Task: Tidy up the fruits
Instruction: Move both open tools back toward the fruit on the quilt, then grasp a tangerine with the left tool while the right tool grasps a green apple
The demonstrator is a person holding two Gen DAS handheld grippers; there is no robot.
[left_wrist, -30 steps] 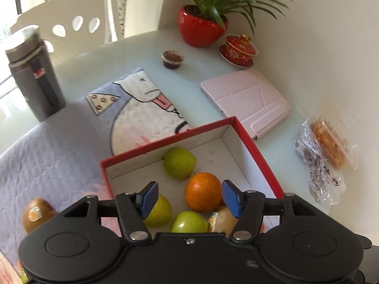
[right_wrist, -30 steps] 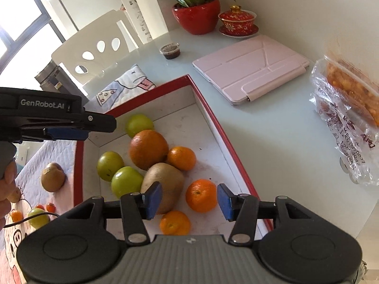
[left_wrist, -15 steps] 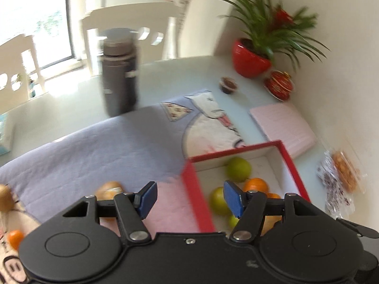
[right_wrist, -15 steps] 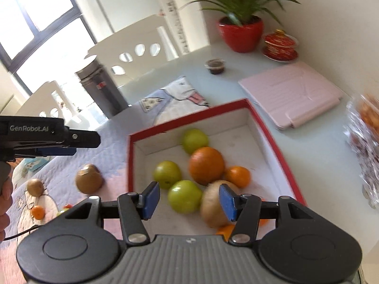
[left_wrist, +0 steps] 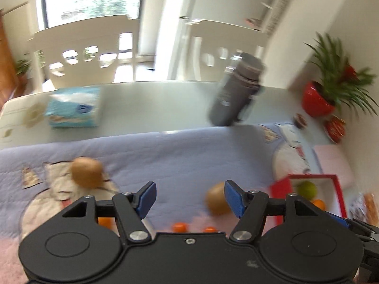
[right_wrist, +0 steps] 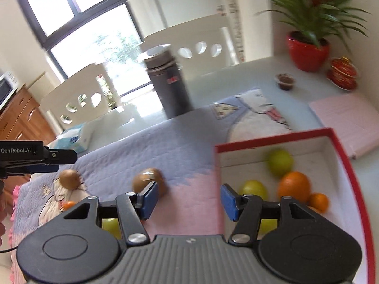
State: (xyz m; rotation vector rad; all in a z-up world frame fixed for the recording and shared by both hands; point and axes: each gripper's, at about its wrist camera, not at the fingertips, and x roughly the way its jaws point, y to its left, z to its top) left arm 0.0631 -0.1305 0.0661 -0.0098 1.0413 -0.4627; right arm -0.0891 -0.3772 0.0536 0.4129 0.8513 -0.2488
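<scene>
Taking the red box [right_wrist: 281,139] as landmark, the left gripper [left_wrist: 190,198] is held farthest to its left, fingers spread and empty, over the quilt [left_wrist: 165,151]. Two kiwis [right_wrist: 69,179] [right_wrist: 148,182] are seen on the quilt left of the box. The right gripper [right_wrist: 187,200] is poised at the box's left wall, fingers apart, nothing gripped. Inside the box lie green apples [right_wrist: 280,162] and oranges [right_wrist: 293,186].

Daylight pours through a large dark-framed window [right_wrist: 78,23] behind two white chairs [right_wrist: 78,101] with oval cut-outs; cream walls [right_wrist: 255,11], a wooden cabinet [right_wrist: 21,118] at left, a pale glossy table [left_wrist: 151,108]
</scene>
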